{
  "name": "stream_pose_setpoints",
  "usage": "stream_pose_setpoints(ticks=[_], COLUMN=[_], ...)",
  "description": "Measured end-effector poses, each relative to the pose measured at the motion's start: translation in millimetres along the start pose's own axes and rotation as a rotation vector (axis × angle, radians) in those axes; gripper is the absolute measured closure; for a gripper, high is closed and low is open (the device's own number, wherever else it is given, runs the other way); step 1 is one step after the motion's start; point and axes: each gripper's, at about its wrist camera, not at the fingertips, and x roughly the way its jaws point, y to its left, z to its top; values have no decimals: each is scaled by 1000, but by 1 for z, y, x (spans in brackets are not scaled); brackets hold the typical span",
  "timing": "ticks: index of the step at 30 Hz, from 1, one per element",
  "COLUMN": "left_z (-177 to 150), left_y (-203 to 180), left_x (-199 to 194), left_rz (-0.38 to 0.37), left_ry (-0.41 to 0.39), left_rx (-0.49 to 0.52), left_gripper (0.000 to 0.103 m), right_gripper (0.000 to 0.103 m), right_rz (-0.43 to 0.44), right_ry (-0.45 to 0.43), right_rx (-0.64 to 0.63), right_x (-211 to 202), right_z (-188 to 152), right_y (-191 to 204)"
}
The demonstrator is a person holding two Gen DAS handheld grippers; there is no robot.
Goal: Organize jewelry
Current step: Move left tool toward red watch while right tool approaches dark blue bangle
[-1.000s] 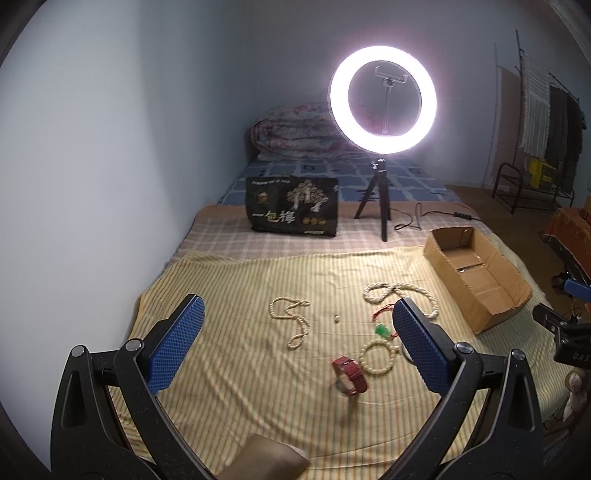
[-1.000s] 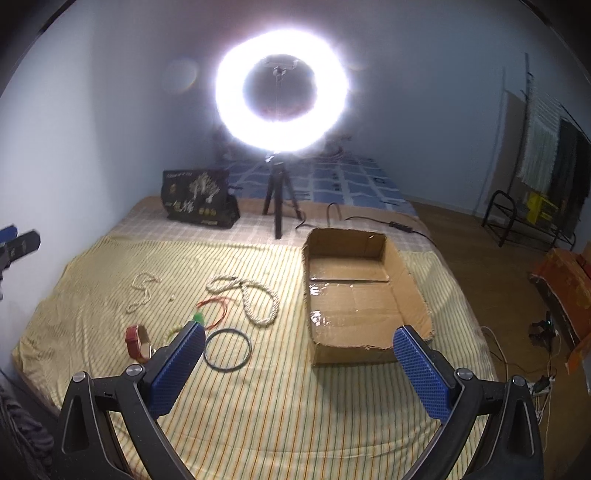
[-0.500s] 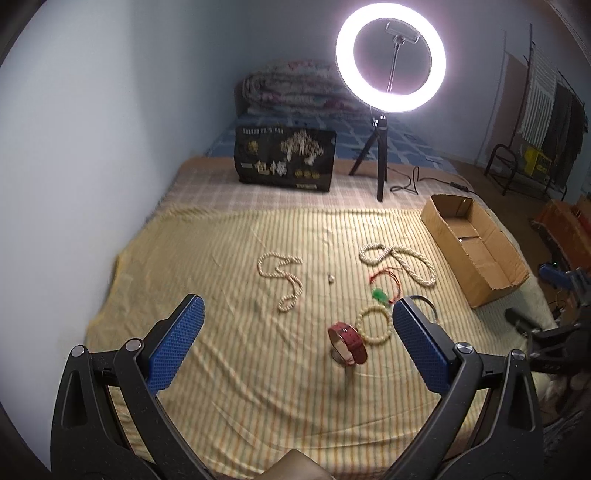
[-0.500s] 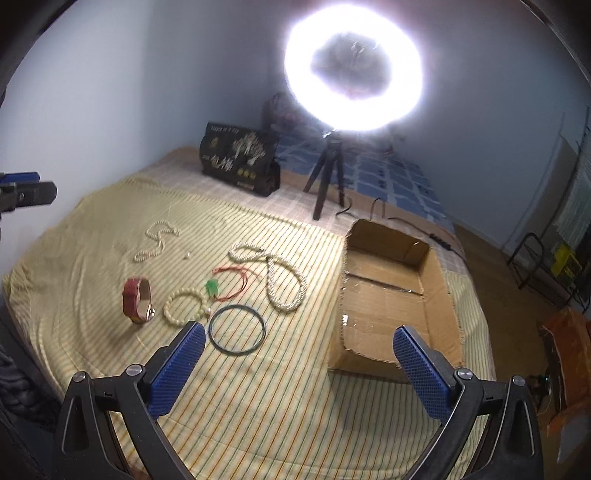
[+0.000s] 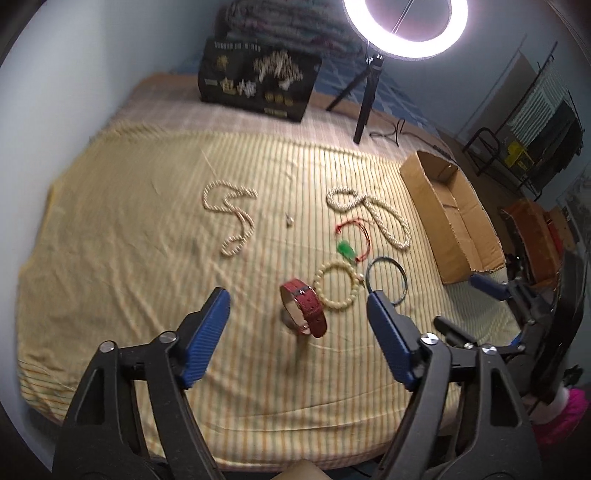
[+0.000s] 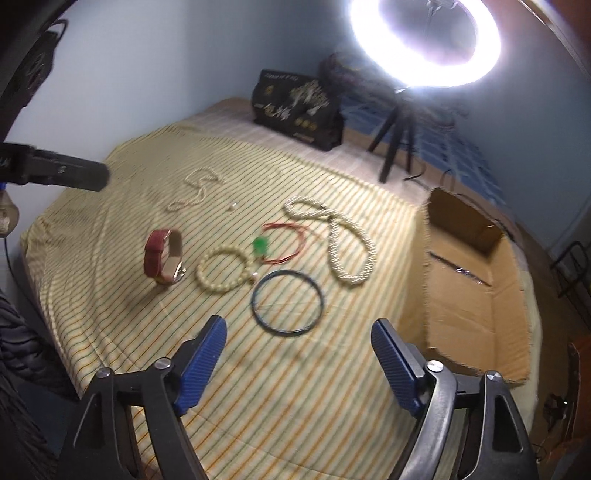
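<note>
On the striped sheet (image 5: pixel 129 258) the jewelry lies loose beside the box (image 6: pixel 476 295). Your left gripper (image 5: pixel 297 310) has just been narrowing, empty, over the watch (image 5: pixel 303 312). Your right gripper (image 6: pixel 297 338), likewise narrowing and empty, hangs over the blue ring (image 6: pixel 287 302).

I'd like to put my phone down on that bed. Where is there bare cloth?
Bare striped cloth lies left of the thin bead necklace, and along the near edge in front of the red watch. It is crowded between the watch and the cardboard box.

Behind your work area
You have a lit ring light (image 5: pixel 405 27) on its tripod (image 5: pixel 364 98), beside a black printed bag (image 5: pixel 258 79).
</note>
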Motion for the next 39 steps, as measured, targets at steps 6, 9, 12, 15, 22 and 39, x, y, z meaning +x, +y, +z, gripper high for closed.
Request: stream_pose_setpoints(ticks=[6,9,12,15,22,39], left_z=[3,4,5,4,6,5], left_y=[4,5,4,5,13,12], left_x=[24,30,36,44,63,85], left_rz=[-29,-29,-23,-9,-3,4], left_ry=[79,98,109,127,181,235], left_rx=[-50,-60,-55,-53,-87,-99], left_gripper=[29,29,29,30,38,38], right_gripper=[29,32,35,39,47,66], right_rz=[43,65,87,122,159,191], right_ry=[51,61,65,75,109,183], right_rx=[7,22,34,38,45,53], right_x=[19,25,29,35,48,80], right_z=[2,6,9,11,14,14], right_y=[2,1,1,4,9,10])
